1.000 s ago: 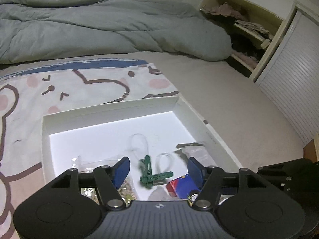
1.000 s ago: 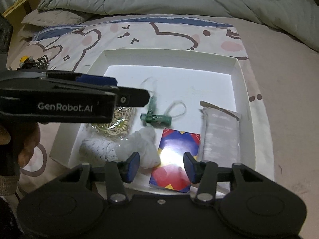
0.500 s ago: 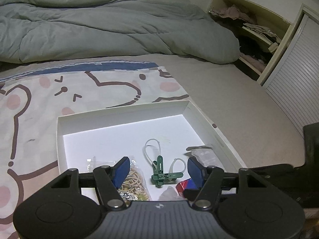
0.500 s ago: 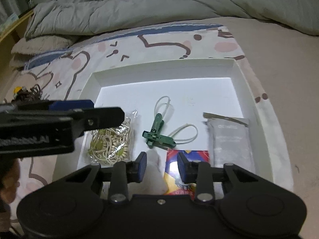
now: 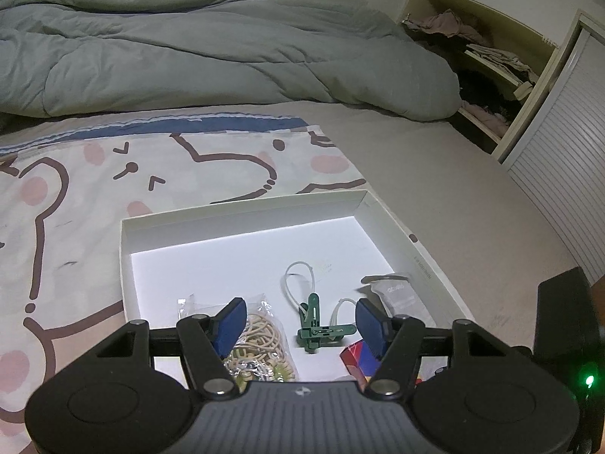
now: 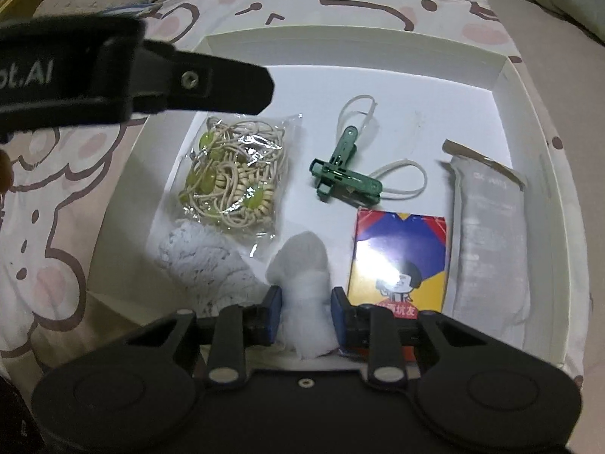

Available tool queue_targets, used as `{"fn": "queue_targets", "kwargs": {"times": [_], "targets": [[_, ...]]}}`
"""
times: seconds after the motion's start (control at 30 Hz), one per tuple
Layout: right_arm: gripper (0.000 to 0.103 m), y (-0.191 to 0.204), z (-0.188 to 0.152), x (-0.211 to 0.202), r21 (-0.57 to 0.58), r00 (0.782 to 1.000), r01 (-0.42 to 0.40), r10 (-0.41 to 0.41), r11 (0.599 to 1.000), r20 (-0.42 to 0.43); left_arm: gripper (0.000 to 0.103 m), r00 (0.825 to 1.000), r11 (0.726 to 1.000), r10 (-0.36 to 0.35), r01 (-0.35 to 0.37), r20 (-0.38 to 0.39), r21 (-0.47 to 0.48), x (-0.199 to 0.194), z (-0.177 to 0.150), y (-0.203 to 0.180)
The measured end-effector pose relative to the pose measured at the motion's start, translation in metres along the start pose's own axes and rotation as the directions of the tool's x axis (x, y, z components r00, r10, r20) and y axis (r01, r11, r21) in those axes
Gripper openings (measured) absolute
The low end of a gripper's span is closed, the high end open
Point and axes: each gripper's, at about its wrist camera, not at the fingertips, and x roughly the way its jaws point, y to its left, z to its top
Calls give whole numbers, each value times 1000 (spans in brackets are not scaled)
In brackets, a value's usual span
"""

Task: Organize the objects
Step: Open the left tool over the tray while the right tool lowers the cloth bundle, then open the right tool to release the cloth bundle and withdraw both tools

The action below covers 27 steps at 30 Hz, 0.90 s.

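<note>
A shallow white box [image 6: 340, 43] lies on the bed. My right gripper [image 6: 306, 299] points steeply down at its near edge, jaws closing, pads against both sides of a white cotton wad [image 6: 304, 261]. Left of the wad lies a white knitted piece [image 6: 204, 253], to its right a red, blue and yellow card pack [image 6: 401, 257]. A clear bag of beige cords [image 6: 234, 174], two green clips [image 6: 342, 174] with white loops and a grey pouch [image 6: 487, 234] also lie inside. My left gripper [image 5: 300, 321] hangs open above the box [image 5: 242, 215], holding nothing, the clips [image 5: 315, 327] below it.
The box sits on a cartoon-print sheet [image 5: 113, 174]. A grey duvet [image 5: 189, 53] is bunched at the back. Open shelves with clothes [image 5: 472, 60] and a slatted door [image 5: 559, 174] stand at the right. The left gripper's black finger [image 6: 227, 87] crosses the box's left corner.
My right gripper has come down over the near side of the box and its jaws have narrowed onto the white wad. The left gripper stays open, barely shifted.
</note>
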Motion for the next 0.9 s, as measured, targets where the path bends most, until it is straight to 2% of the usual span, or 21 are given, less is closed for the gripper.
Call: {"fn": "queue_targets", "kwargs": {"times": [0.1, 0.23, 0.57, 0.7, 0.77, 0.9], "targets": [[32, -2, 0, -7, 13, 1000, -10, 9, 1000, 19, 64, 1000, 1000, 1, -1, 0, 1, 0, 0, 0], [34, -11, 3, -30, 25, 996, -5, 2, 1000, 91, 64, 1000, 1000, 27, -27, -14, 3, -3, 0, 1], [35, -28, -2, -68, 106, 972, 5, -30, 994, 231, 65, 998, 997, 70, -70, -2, 32, -21, -3, 1], [39, -33, -4, -79, 130, 961, 21, -56, 991, 271, 65, 997, 996, 78, -78, 10, 45, -30, -5, -1], [40, -35, -6, -83, 139, 956, 28, -67, 990, 287, 70, 996, 995, 84, -84, 15, 48, -34, -6, -2], [49, -35, -10, -93, 147, 945, 45, -90, 988, 315, 82, 994, 993, 105, -106, 13, 60, -39, -8, -3]]}}
